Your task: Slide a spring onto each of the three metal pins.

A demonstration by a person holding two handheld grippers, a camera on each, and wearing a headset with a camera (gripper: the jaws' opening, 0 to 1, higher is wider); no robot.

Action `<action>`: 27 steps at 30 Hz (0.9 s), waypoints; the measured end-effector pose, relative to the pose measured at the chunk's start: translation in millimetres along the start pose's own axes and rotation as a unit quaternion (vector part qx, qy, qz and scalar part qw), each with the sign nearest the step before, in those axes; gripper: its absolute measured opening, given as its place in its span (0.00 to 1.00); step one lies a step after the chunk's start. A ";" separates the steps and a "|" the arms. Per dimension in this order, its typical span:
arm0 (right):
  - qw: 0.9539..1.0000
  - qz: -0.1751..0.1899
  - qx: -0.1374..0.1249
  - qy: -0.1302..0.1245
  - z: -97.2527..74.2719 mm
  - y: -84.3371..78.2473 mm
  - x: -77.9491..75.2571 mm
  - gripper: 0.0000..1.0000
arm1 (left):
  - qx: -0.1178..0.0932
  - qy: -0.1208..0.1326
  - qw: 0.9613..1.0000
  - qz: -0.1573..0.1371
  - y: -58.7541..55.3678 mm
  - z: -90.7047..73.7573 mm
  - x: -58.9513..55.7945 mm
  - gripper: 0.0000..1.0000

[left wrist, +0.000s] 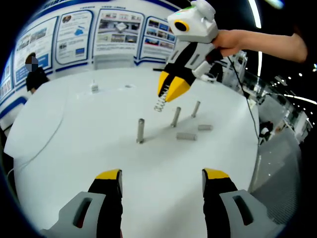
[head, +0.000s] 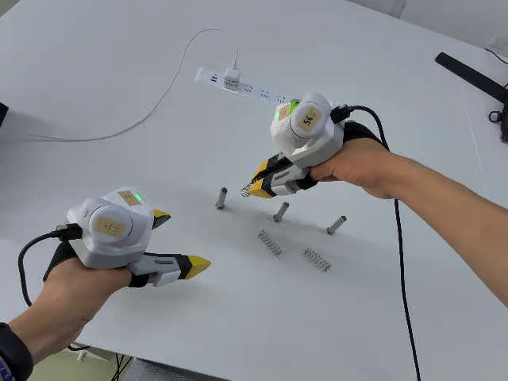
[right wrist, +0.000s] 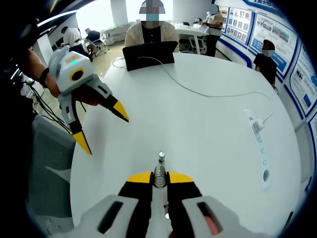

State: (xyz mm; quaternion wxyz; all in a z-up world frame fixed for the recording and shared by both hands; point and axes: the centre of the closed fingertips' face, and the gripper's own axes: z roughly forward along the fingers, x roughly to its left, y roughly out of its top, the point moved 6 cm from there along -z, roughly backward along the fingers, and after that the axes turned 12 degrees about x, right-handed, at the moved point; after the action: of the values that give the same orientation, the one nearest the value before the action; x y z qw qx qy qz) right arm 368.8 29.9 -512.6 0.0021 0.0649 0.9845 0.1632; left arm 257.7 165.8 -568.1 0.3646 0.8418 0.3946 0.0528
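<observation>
White desk (head: 119, 79): right hand-held gripper (head: 256, 188) pinches a spring (right wrist: 159, 176) near a pin (head: 221, 198), left hand-held gripper (head: 182, 240) spread, sticker (head: 308, 119) unreadable.

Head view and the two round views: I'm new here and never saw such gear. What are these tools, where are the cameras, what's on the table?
No robot here: a person holds a tool in each hand, each ending in a yellow-tipped claw. One picture comes from a headset camera, each round one from a camera on a tool. The left claw is open and empty. The right claw grips a spring. On the white table stand three metal pins; two loose springs lie nearby.
</observation>
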 end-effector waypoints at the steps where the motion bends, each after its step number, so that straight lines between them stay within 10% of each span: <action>1: 1.000 -0.002 0.000 -0.001 0.8 2.3 -0.8 0.12 | -0.001 0.000 1.000 -0.001 0.0 -0.7 0.2 0.67; 27: 0.998 -0.048 0.033 0.021 24.4 27.4 -1.6 0.12 | -0.022 0.003 1.000 -0.017 4.1 -16.2 2.2 0.70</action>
State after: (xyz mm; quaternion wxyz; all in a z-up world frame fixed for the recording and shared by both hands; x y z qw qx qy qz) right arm 374.5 63.3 -526.9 -0.0126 0.0144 0.9912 0.1312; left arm 255.6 174.8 -554.1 0.3825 0.8267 0.4086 0.0574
